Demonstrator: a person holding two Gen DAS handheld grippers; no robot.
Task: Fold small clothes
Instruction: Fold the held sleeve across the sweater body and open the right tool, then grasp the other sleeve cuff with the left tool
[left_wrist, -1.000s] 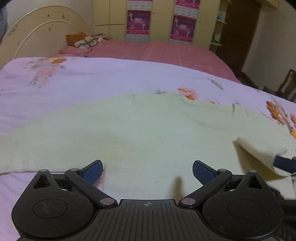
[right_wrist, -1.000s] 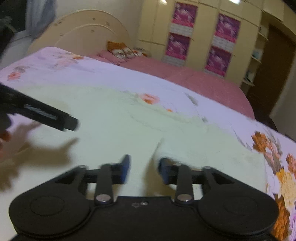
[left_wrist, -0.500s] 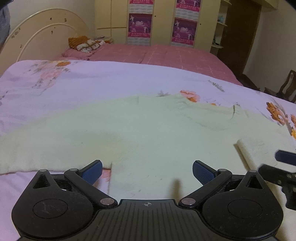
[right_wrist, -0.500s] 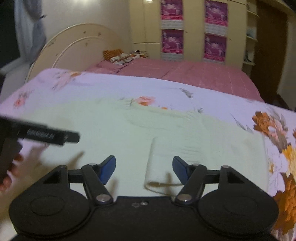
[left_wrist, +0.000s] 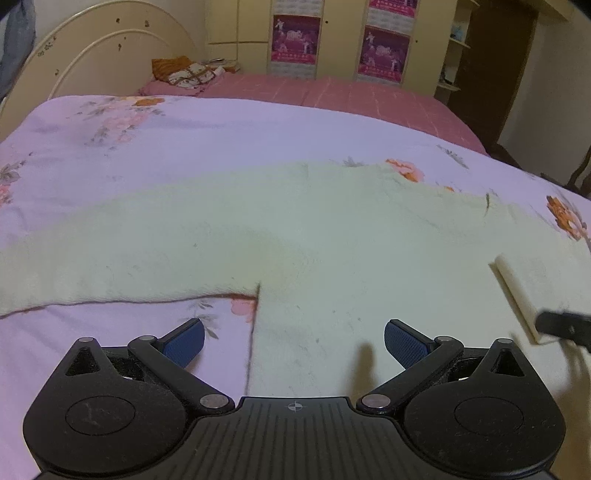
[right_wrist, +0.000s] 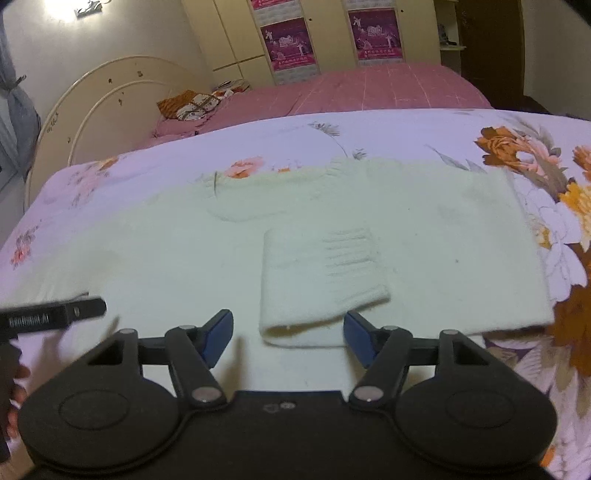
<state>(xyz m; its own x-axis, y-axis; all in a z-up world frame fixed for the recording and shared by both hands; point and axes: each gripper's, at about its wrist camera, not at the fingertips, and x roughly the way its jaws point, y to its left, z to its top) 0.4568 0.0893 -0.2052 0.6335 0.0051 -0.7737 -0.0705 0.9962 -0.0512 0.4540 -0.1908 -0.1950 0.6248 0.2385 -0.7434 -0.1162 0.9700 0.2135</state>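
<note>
Your left gripper (left_wrist: 293, 341) and right gripper (right_wrist: 287, 332) both gape empty, lower centre, over the pale cream knitted sweater (right_wrist: 332, 229), one sleeve (right_wrist: 317, 280) folded across it.

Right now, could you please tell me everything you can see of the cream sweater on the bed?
The cream sweater is a pale, fuzzy knit lying flat, front up, on the floral bedspread, its round ribbed neckline on the far side. One sleeve is folded across the body, ribbed cuff on top; the other sleeve still stretches out sideways. Faint specks mark the fabric. The open right claw hovers at the folded sleeve's near end, and the open left claw over the hem; neither grips it.
</note>
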